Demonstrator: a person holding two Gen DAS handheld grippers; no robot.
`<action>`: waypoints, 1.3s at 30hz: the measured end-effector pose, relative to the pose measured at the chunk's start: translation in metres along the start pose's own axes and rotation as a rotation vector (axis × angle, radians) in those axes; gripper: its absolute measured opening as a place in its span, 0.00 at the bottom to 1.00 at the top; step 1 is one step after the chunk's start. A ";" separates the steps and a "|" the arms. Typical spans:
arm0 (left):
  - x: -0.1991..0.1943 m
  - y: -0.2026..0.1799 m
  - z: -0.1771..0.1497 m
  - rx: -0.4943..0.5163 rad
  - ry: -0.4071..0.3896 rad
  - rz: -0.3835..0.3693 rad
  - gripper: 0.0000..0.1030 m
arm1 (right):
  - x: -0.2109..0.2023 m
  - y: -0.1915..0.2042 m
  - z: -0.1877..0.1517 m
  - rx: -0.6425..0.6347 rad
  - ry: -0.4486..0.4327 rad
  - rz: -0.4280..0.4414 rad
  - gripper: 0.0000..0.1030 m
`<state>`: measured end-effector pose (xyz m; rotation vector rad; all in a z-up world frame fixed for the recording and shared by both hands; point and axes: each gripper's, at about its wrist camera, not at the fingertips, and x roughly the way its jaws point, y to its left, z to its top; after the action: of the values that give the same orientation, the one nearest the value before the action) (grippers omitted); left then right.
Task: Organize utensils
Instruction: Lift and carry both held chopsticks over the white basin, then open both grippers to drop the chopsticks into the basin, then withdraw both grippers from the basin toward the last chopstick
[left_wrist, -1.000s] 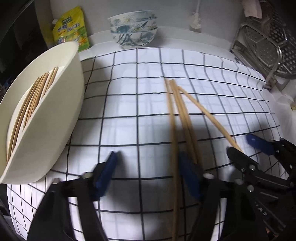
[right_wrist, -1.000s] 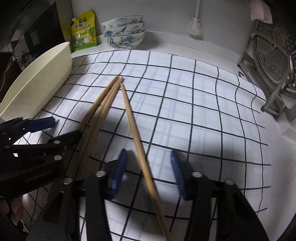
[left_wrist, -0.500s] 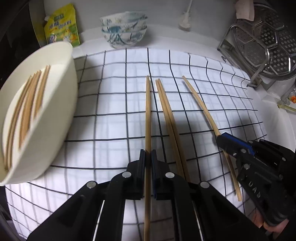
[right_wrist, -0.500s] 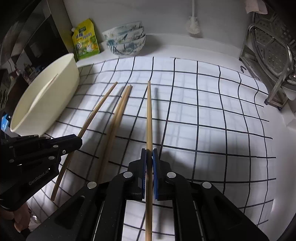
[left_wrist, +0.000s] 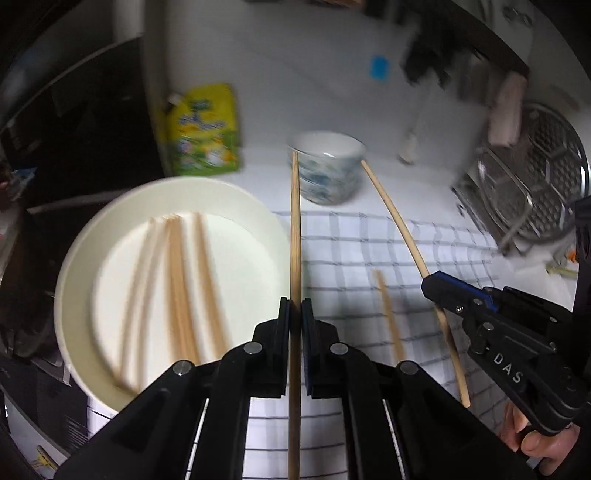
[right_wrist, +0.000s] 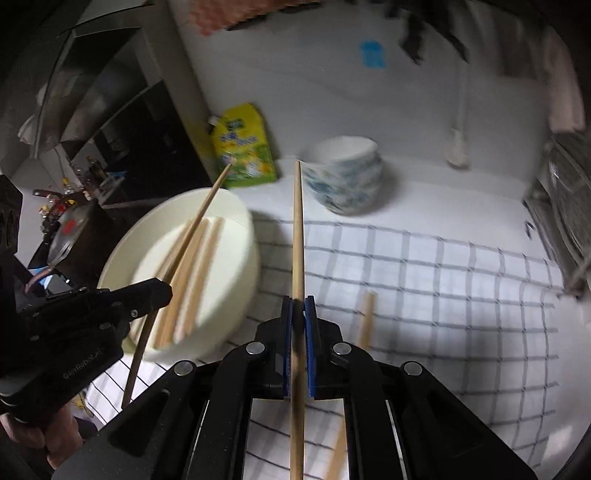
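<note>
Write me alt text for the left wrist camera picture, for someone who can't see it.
The left gripper is shut on one wooden chopstick beside a cream bowl that holds more chopsticks. At right, the right gripper grips a second chopstick, and another pair lies on the checked cloth. Patterned bowls and a yellow pouch stand behind, blurred.

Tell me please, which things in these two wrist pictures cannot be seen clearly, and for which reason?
- Chopsticks in the white bowl: left wrist view, motion blur; their number cannot be counted.
- Chopsticks left on the checked cloth: right wrist view, right gripper covers their near part; one or two, unclear.
- Print on the yellow pouch: blurred, unreadable.
- Near end of the chopstick in the left gripper: cut off by the bottom edge.
</note>
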<state>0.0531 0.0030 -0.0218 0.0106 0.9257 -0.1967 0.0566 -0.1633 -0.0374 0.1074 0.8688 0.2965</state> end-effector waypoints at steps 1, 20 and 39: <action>-0.001 0.010 0.003 -0.008 -0.003 0.010 0.07 | 0.007 0.013 0.007 -0.012 -0.004 0.015 0.06; 0.072 0.146 0.016 -0.067 0.120 0.096 0.07 | 0.148 0.123 0.036 0.009 0.190 0.077 0.06; 0.055 0.163 0.015 -0.141 0.094 0.124 0.63 | 0.128 0.116 0.034 0.025 0.147 0.023 0.29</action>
<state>0.1256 0.1529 -0.0682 -0.0536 1.0273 -0.0155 0.1359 -0.0138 -0.0847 0.1194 1.0179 0.3180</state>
